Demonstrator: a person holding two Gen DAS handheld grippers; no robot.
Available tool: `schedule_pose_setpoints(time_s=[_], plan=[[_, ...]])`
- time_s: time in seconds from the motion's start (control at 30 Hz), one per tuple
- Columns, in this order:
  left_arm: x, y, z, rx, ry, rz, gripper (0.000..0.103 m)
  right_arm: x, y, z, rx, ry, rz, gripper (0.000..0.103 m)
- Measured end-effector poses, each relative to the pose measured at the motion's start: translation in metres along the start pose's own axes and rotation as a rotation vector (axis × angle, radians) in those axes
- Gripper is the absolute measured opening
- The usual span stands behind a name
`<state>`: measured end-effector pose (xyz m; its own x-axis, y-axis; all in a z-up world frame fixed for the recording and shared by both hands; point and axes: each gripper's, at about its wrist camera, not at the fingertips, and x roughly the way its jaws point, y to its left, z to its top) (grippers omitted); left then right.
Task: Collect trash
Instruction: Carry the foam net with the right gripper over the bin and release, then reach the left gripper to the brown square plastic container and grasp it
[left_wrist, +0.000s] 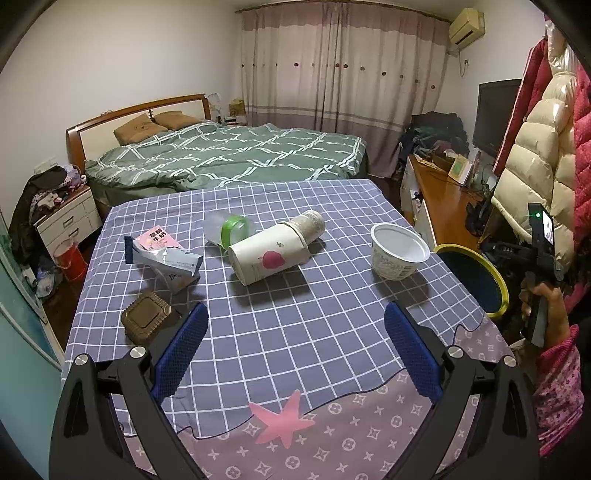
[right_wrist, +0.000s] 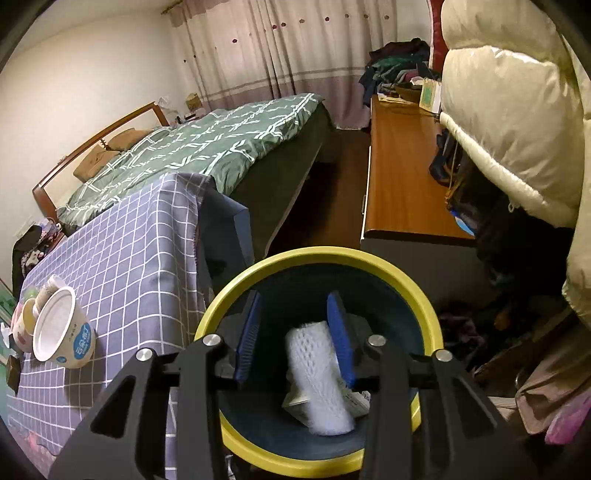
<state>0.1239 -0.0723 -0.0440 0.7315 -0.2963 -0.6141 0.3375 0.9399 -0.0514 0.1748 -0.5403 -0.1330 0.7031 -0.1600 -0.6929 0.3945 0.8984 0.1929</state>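
Note:
My right gripper (right_wrist: 295, 328) hangs over a dark bin with a yellow rim (right_wrist: 321, 255). Its jaws stand apart. A white foam net (right_wrist: 317, 376) lies between them inside the bin, close to the right finger and clear of the left one. On the checked tablecloth (left_wrist: 280, 325) lie a paper cup with a red apple print (left_wrist: 267, 260), a clear cup with a green band (left_wrist: 231, 230), a white bowl (left_wrist: 397, 254), a crumpled milk carton (left_wrist: 162, 254) and a brown plastic tray (left_wrist: 146, 321). My left gripper (left_wrist: 297, 350) is open above the near side of the table, holding nothing.
The bin (left_wrist: 476, 277) stands off the table's right edge, beside a person's hand (left_wrist: 546, 306). A bed (left_wrist: 229, 155) lies beyond the table. A wooden desk (right_wrist: 402, 166) runs along the right wall, with puffy coats (right_wrist: 517, 110) hanging over it.

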Motion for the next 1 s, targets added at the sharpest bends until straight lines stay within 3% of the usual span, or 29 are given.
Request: schedule_pose_setpoints(time_s=[0.27,0.5,0.87,1.0], plan=[[0.010,0.015,-0.004,0.011,0.020,-0.005,0.095,-0.013,0.014,-0.002,-0.017,-0.010,0.031,0.039],[0.031,0.053,-0.006,-0.031,0.084,-0.020,0.095,-0.030,0.024,-0.008,0.006,-0.034,0.090,0.040],[0.069,0.115,-0.005,0.028,0.137,0.032,0.095,-0.032,0.039,-0.016,-0.008,-0.021,0.122,0.041],[0.089,0.137,-0.007,0.044,0.178,0.010,0.095,-0.030,0.043,-0.017,-0.016,-0.012,0.124,0.041]])
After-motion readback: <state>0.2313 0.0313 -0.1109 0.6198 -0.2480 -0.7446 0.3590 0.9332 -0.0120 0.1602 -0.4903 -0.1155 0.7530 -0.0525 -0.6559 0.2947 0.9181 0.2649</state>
